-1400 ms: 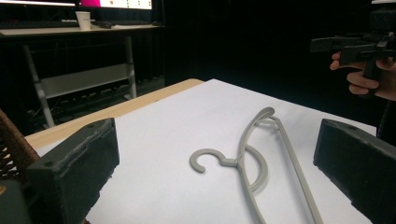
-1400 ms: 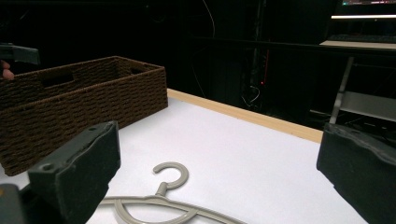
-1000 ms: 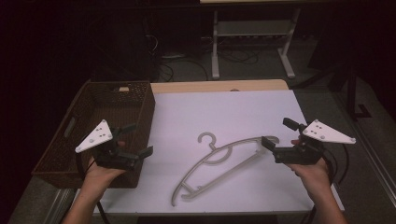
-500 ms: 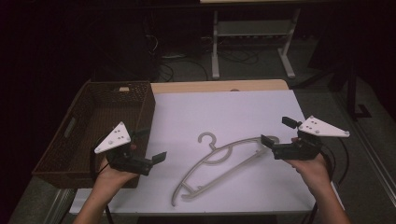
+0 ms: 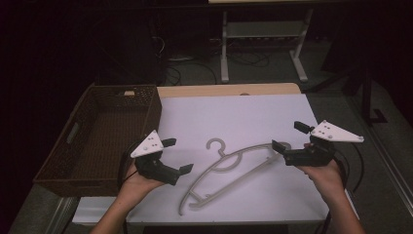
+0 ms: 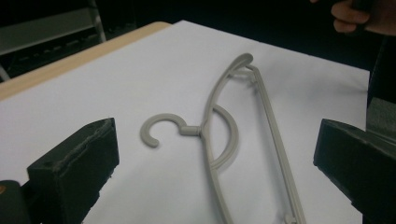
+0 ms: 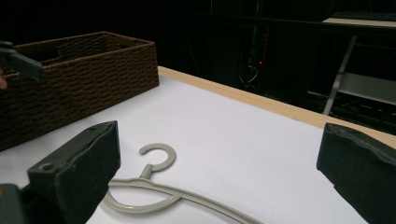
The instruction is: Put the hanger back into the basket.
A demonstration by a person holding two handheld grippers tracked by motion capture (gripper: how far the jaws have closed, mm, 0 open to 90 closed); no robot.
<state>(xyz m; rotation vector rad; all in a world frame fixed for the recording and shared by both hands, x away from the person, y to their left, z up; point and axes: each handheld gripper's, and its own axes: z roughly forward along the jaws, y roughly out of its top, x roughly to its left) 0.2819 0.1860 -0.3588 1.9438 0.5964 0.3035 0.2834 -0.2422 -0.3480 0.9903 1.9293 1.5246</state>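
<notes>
A grey plastic hanger [image 5: 229, 165] lies flat on the white table top [image 5: 234, 114], its hook toward the far left. My left gripper [image 5: 178, 156] hovers open just left of the hanger, a little past the hook. In the left gripper view the hanger [image 6: 219, 135] lies between and beyond the wide-apart jaws of that gripper [image 6: 217, 140]. My right gripper [image 5: 290, 136] is open at the hanger's right end, apart from it. The right gripper view shows the hook [image 7: 156, 161] low between the spread jaws of that gripper [image 7: 219, 140]. Nothing is held.
A brown wicker basket [image 5: 151, 112] stands on the table's left side, close behind my left gripper; it also shows as the basket [image 7: 84, 70] in the right gripper view. A metal rack [image 5: 263, 39] and cables sit on the dark floor beyond the table.
My left gripper has moved right and toward me, from beside the basket to near the hanger's hook. The right gripper shifted only slightly. The hanger has not moved.
</notes>
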